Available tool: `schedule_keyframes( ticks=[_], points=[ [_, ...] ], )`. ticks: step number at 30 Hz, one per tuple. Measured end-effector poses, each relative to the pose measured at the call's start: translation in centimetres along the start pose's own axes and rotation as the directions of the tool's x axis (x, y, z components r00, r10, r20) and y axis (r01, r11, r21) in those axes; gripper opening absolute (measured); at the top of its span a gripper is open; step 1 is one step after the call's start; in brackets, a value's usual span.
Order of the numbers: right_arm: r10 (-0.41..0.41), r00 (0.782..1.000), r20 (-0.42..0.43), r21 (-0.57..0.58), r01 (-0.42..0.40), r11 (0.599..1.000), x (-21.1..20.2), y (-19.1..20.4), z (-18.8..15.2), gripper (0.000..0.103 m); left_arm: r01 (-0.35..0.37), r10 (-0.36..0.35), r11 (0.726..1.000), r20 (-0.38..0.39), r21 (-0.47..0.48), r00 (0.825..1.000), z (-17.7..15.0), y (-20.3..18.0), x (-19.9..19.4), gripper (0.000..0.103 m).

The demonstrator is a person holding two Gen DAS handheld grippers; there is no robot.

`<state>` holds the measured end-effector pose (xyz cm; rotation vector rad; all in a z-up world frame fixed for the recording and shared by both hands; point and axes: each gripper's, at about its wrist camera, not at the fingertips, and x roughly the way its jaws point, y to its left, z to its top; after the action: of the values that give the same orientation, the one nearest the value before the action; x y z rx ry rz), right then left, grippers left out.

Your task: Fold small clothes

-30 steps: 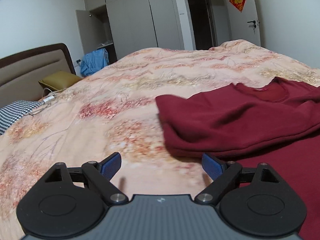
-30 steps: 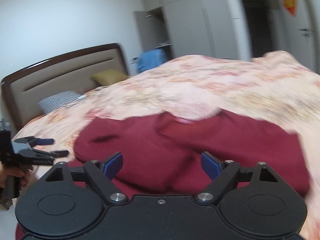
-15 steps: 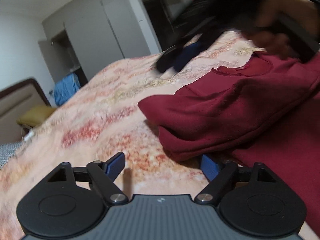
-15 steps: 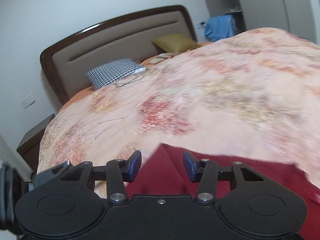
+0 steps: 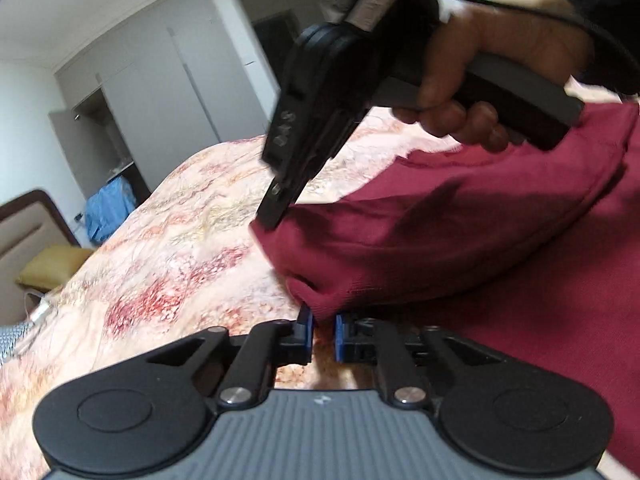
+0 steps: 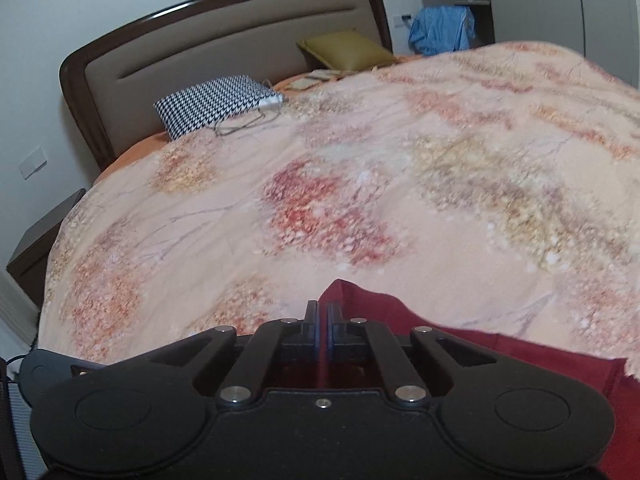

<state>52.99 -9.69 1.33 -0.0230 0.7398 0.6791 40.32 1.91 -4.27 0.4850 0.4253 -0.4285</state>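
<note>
**Both claws pinch a dark red garment on a flowered bed**

A dark red garment [image 5: 460, 240] lies on a bed covered by a peach bedspread [image 6: 360, 200] printed with red and yellow blossoms. The cloth sits at the near edge of the bed, folded over itself so that a thick rounded fold faces the left wrist camera.

The left claw [image 5: 322, 330] has just been closing; its blue pads [image 5: 306, 326] now stand nearly together, with the lower corner of the folded red cloth caught between them.

The right claw [image 6: 322, 320] has also just been closing. Its jaws are pressed together on a pointed corner of the same garment, which rises in a small peak just beyond the tips. From the left wrist view, the same claw reaches down from above with its tip on the upper corner of the fold, held by a person's hand [image 5: 492, 76] in a dark sleeve.

Further back stand a padded headboard [image 6: 208, 52], a black-and-white checked pillow [image 6: 212, 104], an olive cushion [image 6: 344, 52] and a blue cloth [image 6: 440, 30] by the wardrobe.
</note>
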Motion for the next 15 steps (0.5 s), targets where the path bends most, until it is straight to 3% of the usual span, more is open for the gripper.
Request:
schedule_keyframes(
  ticks=[3,6,8,11,13,15],
  points=[
    [-0.044,0.997,0.063,-0.010,0.045,0.999,-0.5,-0.1,0.2,0.001,0.019,-0.025,0.982,-0.032,-0.187,0.999,0.1,1.7,-0.4,0.008],
    [-0.057,0.997,0.047,-0.037,0.059,0.998,0.7,0.5,-0.3,0.001,0.052,-0.105,0.901,-0.100,-0.431,0.989,-0.3,3.8,0.2,0.007],
    [-0.043,0.999,0.019,-0.044,0.044,0.998,1.5,0.9,-0.8,0.004,0.068,-0.146,0.846,-0.107,-0.528,0.984,-0.7,4.8,0.5,0.008],
    [-0.028,0.998,0.054,-0.015,0.028,0.999,0.0,0.7,-1.0,0.031,0.084,-0.160,0.846,-0.101,-0.526,0.982,-0.8,5.1,0.4,0.012],
    [-0.020,0.997,0.073,-0.003,0.020,1.000,-2.2,0.0,-1.3,0.043,0.088,-0.166,0.845,-0.104,-0.527,0.981,-0.8,5.2,0.1,0.024],
    [-0.041,0.995,0.092,0.004,0.041,0.999,-5.2,-1.1,-2.3,0.058,0.095,-0.174,0.836,-0.097,-0.541,0.980,-0.9,5.4,-0.5,0.061]
  ],
)
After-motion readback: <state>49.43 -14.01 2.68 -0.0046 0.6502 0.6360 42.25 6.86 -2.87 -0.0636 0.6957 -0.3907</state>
